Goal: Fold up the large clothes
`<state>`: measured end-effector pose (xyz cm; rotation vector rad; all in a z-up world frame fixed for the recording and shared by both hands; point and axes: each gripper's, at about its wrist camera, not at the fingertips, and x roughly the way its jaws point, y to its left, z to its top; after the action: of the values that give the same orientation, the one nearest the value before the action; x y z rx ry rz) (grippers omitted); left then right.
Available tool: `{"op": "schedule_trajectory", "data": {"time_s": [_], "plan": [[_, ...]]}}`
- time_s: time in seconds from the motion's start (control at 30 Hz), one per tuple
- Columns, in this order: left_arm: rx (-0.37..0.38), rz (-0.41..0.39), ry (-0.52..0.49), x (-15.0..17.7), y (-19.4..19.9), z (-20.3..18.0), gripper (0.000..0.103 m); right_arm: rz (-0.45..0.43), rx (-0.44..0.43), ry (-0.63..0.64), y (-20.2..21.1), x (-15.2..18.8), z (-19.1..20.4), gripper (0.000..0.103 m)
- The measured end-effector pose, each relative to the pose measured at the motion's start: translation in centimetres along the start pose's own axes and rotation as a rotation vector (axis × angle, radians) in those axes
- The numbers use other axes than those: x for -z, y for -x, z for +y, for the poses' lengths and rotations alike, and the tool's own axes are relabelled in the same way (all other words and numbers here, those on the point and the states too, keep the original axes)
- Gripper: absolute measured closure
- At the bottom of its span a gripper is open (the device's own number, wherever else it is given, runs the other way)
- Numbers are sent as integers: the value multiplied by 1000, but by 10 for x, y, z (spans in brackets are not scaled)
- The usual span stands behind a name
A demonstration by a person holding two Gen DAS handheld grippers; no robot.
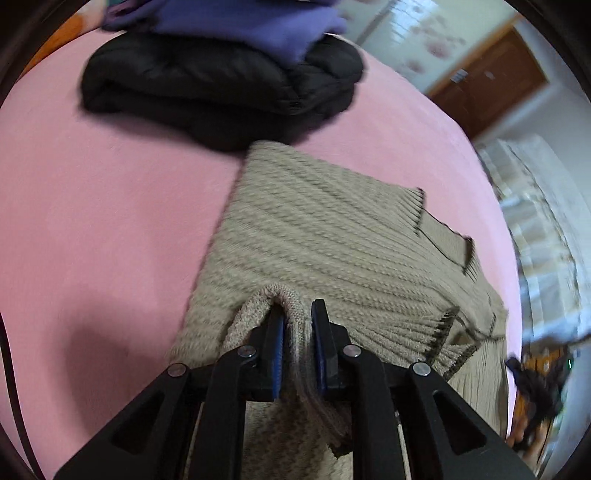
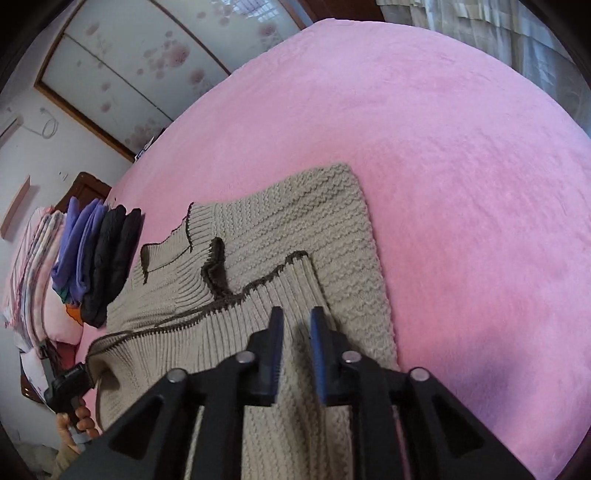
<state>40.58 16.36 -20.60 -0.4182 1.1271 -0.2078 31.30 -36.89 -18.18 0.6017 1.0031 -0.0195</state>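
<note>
A beige knit sweater (image 1: 332, 236) with dark brown trim lies partly folded on the pink bed (image 1: 110, 221). My left gripper (image 1: 297, 314) is shut on a raised fold of the sweater's edge. In the right wrist view the sweater (image 2: 295, 229) spreads ahead with its ribbed hem folded over. My right gripper (image 2: 296, 321) is shut on the ribbed fabric near the hem. The left gripper also shows in the right wrist view (image 2: 70, 384), at the sweater's left edge, held by a hand.
A folded black padded jacket (image 1: 221, 85) with a folded purple garment (image 1: 236, 22) on top sits at the far side of the bed; both show in the right wrist view (image 2: 99, 251). A wooden door (image 1: 491, 85) and curtains (image 1: 535, 221) stand beyond the bed.
</note>
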Motion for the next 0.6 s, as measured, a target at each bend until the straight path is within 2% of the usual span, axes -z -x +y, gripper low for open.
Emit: {"op": "schedule_trajectory", "data": {"time_s": [0.1, 0.17, 0.23, 0.27, 0.37, 0.5, 0.6], "plan": [[69, 9, -28, -5, 5, 4, 89, 4, 34, 29, -6, -3, 4, 82], [134, 14, -23, -7, 13, 7, 80, 15, 40, 41, -13, -7, 6, 82], [186, 13, -33, -8, 20, 7, 63, 19, 62, 67, -16, -9, 10, 81], [201, 11, -49, -8, 24, 6, 61, 17, 81, 89, -18, -10, 13, 82], [210, 3, -112, -6, 31, -3, 55, 14, 139, 136, -23, -11, 16, 82], [217, 1, -235, -1, 39, -19, 39, 19, 134, 143, -26, -9, 15, 81], [241, 26, -316, 0, 43, -30, 27, 44, 115, 154, -29, -9, 15, 74]]}}
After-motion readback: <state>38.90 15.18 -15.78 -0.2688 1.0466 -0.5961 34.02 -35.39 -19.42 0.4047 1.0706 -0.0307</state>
